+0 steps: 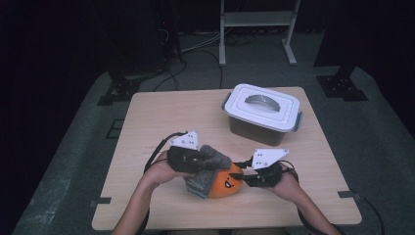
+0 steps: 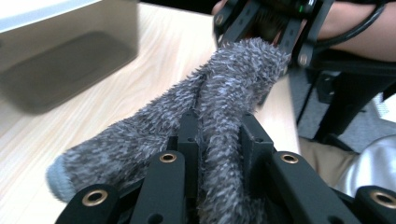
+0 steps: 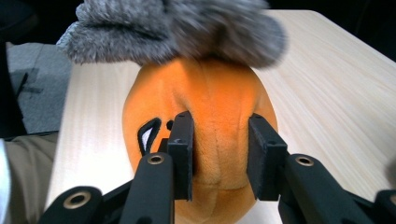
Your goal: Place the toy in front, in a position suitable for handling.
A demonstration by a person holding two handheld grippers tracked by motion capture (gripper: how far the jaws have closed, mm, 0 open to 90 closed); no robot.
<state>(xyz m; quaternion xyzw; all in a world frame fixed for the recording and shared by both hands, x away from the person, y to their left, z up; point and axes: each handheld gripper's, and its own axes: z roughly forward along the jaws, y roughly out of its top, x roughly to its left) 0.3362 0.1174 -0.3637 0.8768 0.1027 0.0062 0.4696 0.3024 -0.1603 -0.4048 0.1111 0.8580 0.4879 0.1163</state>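
Worktop (image 1: 161,117) carries three items: one orange plush (image 1: 226,183), one grey fuzzy cover (image 1: 208,164) and one lidded box (image 1: 263,113). Left claw (image 2: 218,135) is clamped on the cover, which lies over the plush near the front edge. Right claw (image 3: 219,140) grips the plush.

High cam overhead facing fwd, tong cams close-up, all share plush toy (image 1: 222,182)

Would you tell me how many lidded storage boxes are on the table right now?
1. The storage box with a white lid stands on the far right part of the wooden table, beyond both grippers and apart from the plush toy they hold.
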